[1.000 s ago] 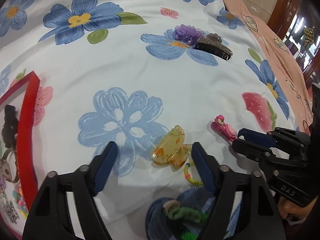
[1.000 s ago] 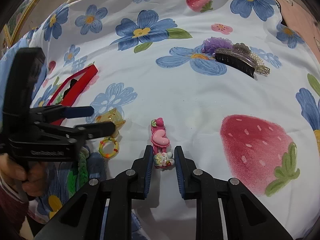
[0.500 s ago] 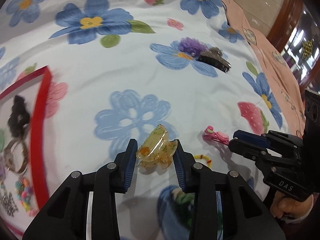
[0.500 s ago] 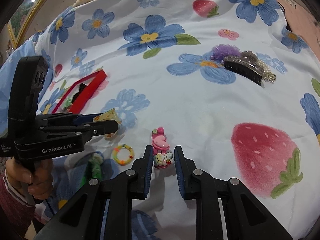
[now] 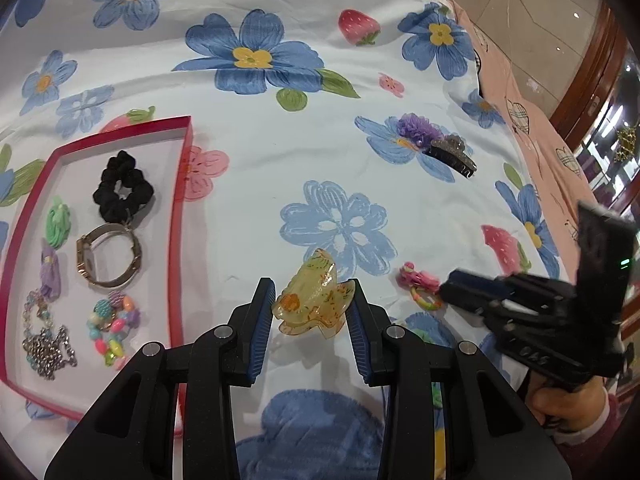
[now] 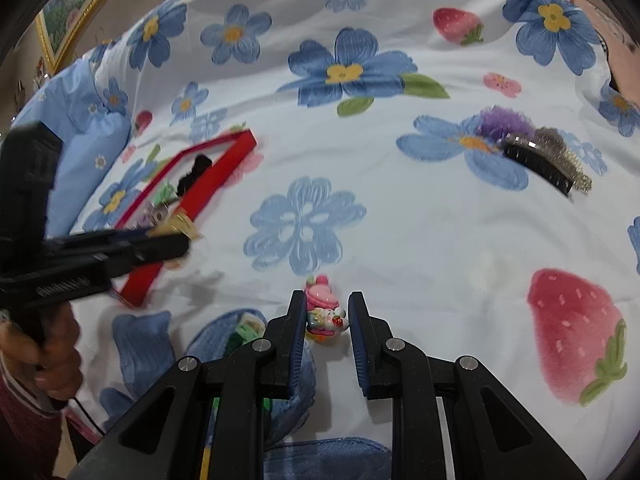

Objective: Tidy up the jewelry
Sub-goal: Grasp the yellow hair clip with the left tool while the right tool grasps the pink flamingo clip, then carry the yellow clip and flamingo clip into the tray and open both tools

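Currently: left gripper [image 5: 312, 312] clamped on amber claw clip [image 5: 310, 300], carried above the bedspread [image 5: 360, 160] beside the red tray [image 5: 178, 216]. Right gripper [image 6: 323, 320] pinches pink hair clip [image 6: 322, 312] near the front edge. Risk: the glossy, curved claw clip could twist out of the pads and drop short of the tray.

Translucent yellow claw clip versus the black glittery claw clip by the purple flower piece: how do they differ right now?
The translucent yellow claw clip is see-through amber with orange specks; the black glittery claw clip is opaque and dark. The yellow one sits clamped in the left tool; the black one lies on the flowered sheet, touching the purple flower piece. The yellow looks stubby, the black long and narrow. Both are outside the red tray.
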The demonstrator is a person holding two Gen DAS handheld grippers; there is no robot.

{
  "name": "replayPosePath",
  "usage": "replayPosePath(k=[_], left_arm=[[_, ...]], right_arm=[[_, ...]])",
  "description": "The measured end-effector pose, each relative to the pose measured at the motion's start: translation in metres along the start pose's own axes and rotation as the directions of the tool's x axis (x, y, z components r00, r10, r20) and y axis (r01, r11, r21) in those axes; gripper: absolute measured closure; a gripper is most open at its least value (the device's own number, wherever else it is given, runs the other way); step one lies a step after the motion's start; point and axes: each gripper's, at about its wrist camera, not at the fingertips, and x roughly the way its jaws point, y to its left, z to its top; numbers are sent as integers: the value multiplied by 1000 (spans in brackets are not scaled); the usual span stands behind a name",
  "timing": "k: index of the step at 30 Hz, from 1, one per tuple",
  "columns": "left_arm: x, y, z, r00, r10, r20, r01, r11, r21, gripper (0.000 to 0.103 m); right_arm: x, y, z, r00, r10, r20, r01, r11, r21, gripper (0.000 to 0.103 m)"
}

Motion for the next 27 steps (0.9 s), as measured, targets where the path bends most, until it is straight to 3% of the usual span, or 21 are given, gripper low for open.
replayPosePath(k=[5,17,19,27], left_arm=[[-5,3,-1,1000,0,5,0,1000,-7,69],[-9,12,-6,1000,5,4,-5,1000,-28,69],[-11,16,-8,1000,8,4,-8,999,-34,69],[-27,34,-14,999,29,29,-27,997,-72,69]], right_arm=[[17,1,-8,997,23,-77,-23,1000,5,78],[32,7,7,996,17,-85,-19,999,-29,78],[36,9,7,996,7,-89,-10,999,-35,83],[21,25,14,1000,0,-27,-2,998,-64,83]])
